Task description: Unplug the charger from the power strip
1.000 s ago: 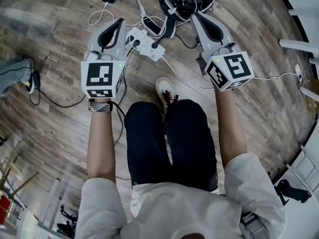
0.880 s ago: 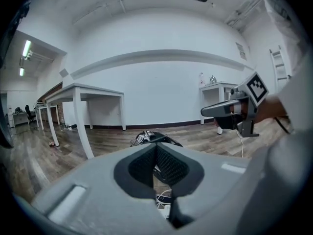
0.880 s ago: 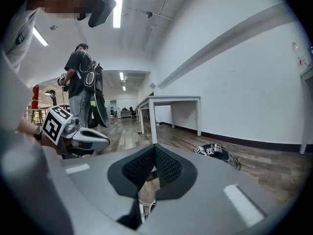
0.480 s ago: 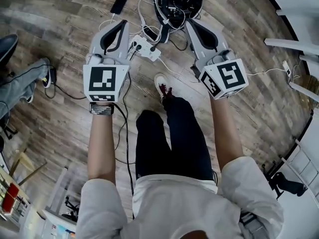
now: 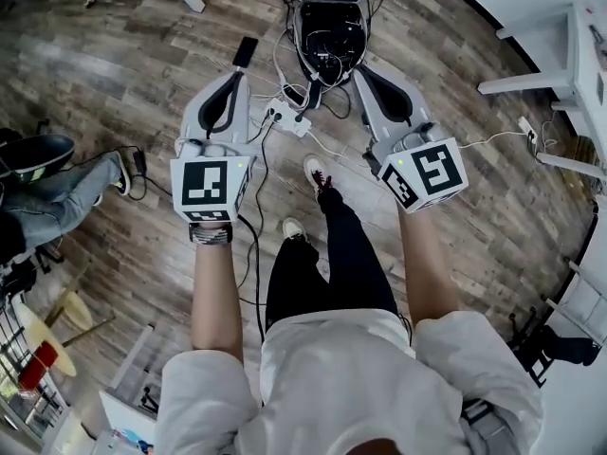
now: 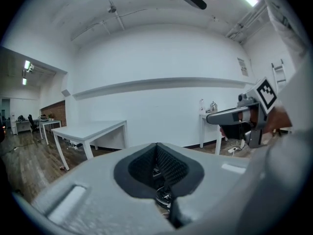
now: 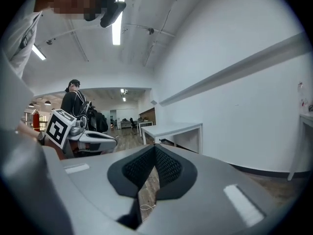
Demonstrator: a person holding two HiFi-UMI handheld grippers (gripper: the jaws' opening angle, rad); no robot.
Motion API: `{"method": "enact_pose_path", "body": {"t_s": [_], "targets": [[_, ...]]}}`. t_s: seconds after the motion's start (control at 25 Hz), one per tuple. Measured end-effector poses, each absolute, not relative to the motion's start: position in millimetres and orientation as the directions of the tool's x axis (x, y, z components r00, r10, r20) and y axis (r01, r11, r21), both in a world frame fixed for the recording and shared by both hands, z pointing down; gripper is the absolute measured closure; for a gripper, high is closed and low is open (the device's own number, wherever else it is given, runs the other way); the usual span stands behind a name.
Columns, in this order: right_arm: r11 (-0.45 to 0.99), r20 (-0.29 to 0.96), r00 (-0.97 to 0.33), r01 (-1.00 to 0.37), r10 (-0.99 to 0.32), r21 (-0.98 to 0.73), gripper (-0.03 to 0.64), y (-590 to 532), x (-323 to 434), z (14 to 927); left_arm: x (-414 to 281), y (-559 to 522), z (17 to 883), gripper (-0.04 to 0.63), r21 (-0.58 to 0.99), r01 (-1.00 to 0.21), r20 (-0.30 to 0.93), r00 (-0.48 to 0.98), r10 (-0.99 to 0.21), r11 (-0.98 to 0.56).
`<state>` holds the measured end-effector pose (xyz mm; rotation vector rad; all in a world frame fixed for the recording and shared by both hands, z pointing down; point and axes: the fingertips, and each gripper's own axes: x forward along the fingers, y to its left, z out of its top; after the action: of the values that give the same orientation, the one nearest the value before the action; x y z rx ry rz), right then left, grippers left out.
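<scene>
The white power strip (image 5: pixel 287 116) lies on the wooden floor far below, with a black plug (image 5: pixel 303 118) and several cables in it. Which of them is the charger I cannot tell. Both grippers are held high above it, pointing nearly level. My left gripper (image 5: pixel 233 80) is shut and holds nothing; in the left gripper view its jaws (image 6: pixel 157 149) meet at the tips. My right gripper (image 5: pixel 366 74) is likewise shut and holds nothing, and its jaws (image 7: pixel 155 149) touch in the right gripper view. Neither gripper touches the strip.
A black device (image 5: pixel 331 28) full of wires sits just beyond the strip, and a dark phone (image 5: pixel 247 50) lies left of it. A person's legs (image 5: pixel 52 183) show at the left. White tables (image 5: pixel 569 36) stand at the right, with a small white adapter (image 5: pixel 525 126) on its cable.
Both grippers have risen together with the person standing up. The power strip and the floor now look smaller and farther away. The jaws stay as they were.
</scene>
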<state>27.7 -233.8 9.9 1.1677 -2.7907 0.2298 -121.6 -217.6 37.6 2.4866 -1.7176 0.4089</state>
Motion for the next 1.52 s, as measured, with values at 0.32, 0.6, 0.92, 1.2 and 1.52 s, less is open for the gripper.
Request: {"method": "enact_pose_path", "body": {"t_s": [0.32, 0.6, 0.92, 1.2, 1.52], "targets": [[0.691, 0.063, -0.700, -0.712, -0.711, -0.124, 0.615, -176, 30, -123, -136, -159, -89, 0.591, -0.086, -0.950, 0.201, 0.277, -0.940, -0.299], [0.713, 0.031, -0.714, -0.700, -0.699, -0.039, 0.615, -127, 20, -195, -124, -115, -159, 0.591, -0.123, -0.942, 0.142, 0.296, -0.945, -0.313], [0.686, 0.017, -0.687, -0.725, -0.727, 0.059, 0.616, -89, 23, -234, -112, -84, -199, 0.591, -0.207, -0.918, 0.111, 0.320, -0.941, -0.337], [0.664, -0.024, -0.669, -0.741, -0.743, 0.099, 0.617, -73, 28, -260, -111, -61, -232, 0.591, -0.236, -0.912, 0.044, 0.336, -0.941, -0.336], [0.660, -0.040, -0.665, -0.746, -0.746, 0.090, 0.617, -64, 24, -261, -112, -49, -241, 0.591, -0.238, -0.908, 0.023, 0.350, -0.937, -0.345]]}}
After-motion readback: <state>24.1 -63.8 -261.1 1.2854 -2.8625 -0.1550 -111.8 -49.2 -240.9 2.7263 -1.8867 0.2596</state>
